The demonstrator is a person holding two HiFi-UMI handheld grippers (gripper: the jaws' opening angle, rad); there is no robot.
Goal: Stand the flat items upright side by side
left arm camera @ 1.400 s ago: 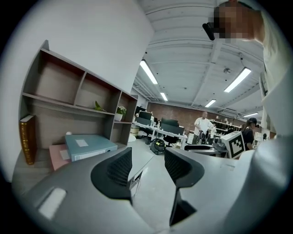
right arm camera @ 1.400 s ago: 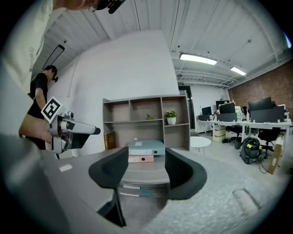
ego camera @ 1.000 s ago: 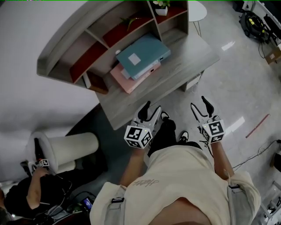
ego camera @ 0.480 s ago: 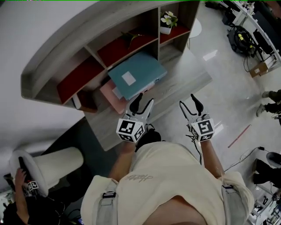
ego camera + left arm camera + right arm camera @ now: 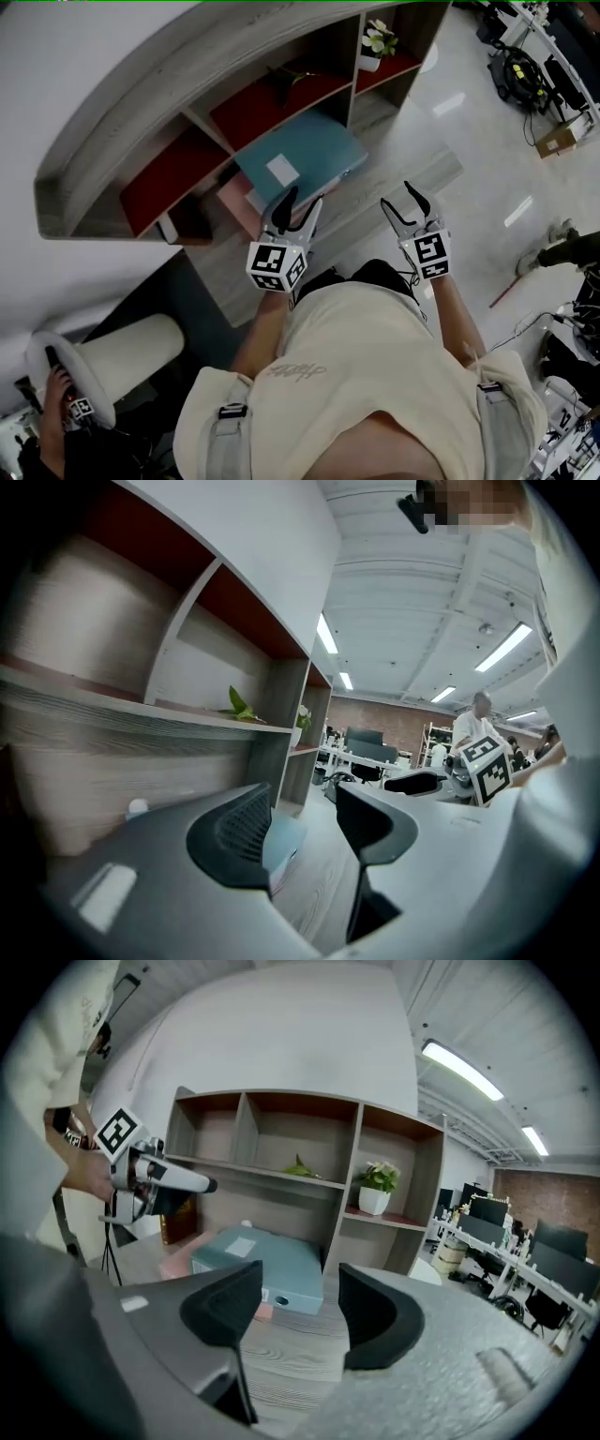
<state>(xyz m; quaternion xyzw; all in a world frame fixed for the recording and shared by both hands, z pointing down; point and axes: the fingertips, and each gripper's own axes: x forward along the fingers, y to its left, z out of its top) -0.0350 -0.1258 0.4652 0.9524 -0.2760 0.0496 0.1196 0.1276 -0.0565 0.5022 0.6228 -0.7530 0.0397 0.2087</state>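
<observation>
Teal binder (image 5: 298,161), flat on pink folder (image 5: 232,197), tabletop (image 5: 354,214): just beyond left gripper (image 5: 302,202); right gripper (image 5: 405,199) farther off; both spread, empty.

No words can be read. The teal binder (image 5: 309,150) carries a white label (image 5: 278,169), too small to read; the shirt print (image 5: 298,373) is illegible.

Top folder (image 5: 298,155) teal w/ wht label; folder under it (image 5: 234,199) pink. Bench (image 5: 291,1358) grey woodgrain, shelf (image 5: 169,173) backs red. Left gripper (image 5: 302,199) & right gripper (image 5: 401,199) cubes: blk/wht squares.
</observation>
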